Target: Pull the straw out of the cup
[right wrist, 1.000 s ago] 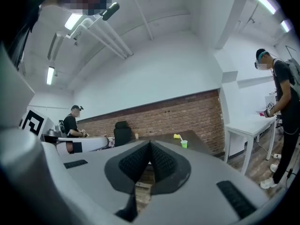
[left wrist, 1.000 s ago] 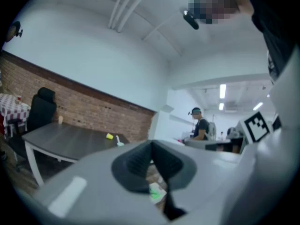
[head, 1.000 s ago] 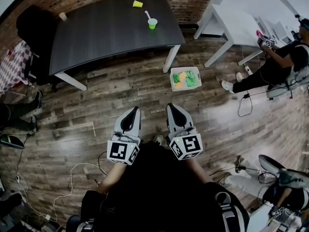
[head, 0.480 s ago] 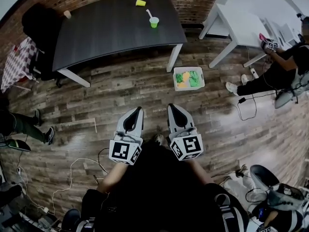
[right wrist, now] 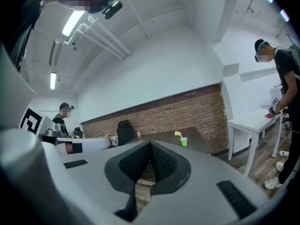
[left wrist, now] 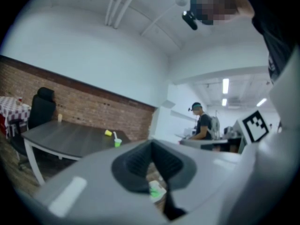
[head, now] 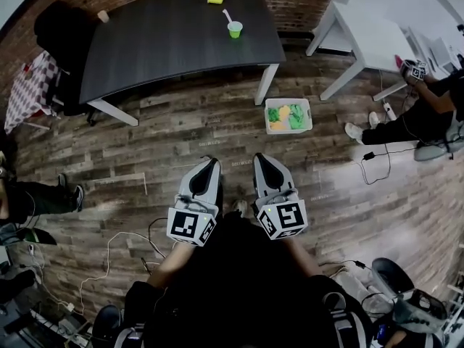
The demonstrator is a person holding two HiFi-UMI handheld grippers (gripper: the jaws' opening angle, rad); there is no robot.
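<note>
Even, bright light comes from long ceiling lamps [right wrist: 74, 21]. The wooden floor [head: 344, 180] shows pale glare. All views bend strongly and darken at the corners. The left gripper [left wrist: 151, 150] looks soft, out of focus; the right gripper [right wrist: 150, 146] is sharper.

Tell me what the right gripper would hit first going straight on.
Nothing close. The right gripper, jaws shut, points over the wood floor toward the dark table, probably its near edge left of the green cup, though depth is unclear. The white bin sits right of that line.
</note>
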